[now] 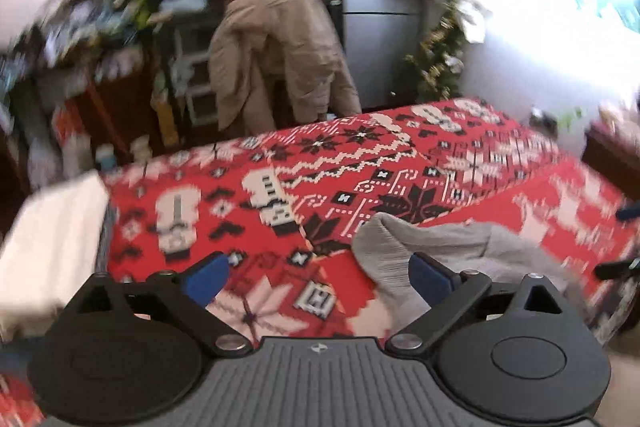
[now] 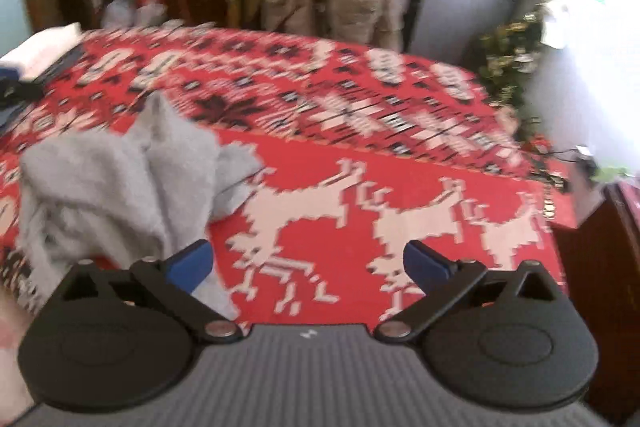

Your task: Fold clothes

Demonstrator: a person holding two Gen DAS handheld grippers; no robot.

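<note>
A grey garment (image 2: 120, 183) lies bunched and rumpled on the red patterned cloth (image 2: 320, 155) that covers the table. In the right wrist view it sits at about 9 o'clock, just ahead of the left fingertip; in the left wrist view it (image 1: 440, 243) sits at about 4 o'clock, behind the right fingertip. The left gripper (image 1: 318, 277) stands wide with nothing between its jaws, and so does the right gripper (image 2: 308, 265). A white stack (image 1: 52, 239), perhaps folded laundry, rests at the table's 9 o'clock edge.

Both views are smeared by motion, so the seams and corners of the garment cannot be made out. The heap fits either a piece waiting to be spread or one dropped mid-fold.

The risks, as judged from here:
- A pinch into the heap could catch several layers at once, and the piece would lift as a lump.
- A low pinch could catch the cloth too and drag it.
- The garment lies near the table's near edge; a careless pull could slide it off.
</note>
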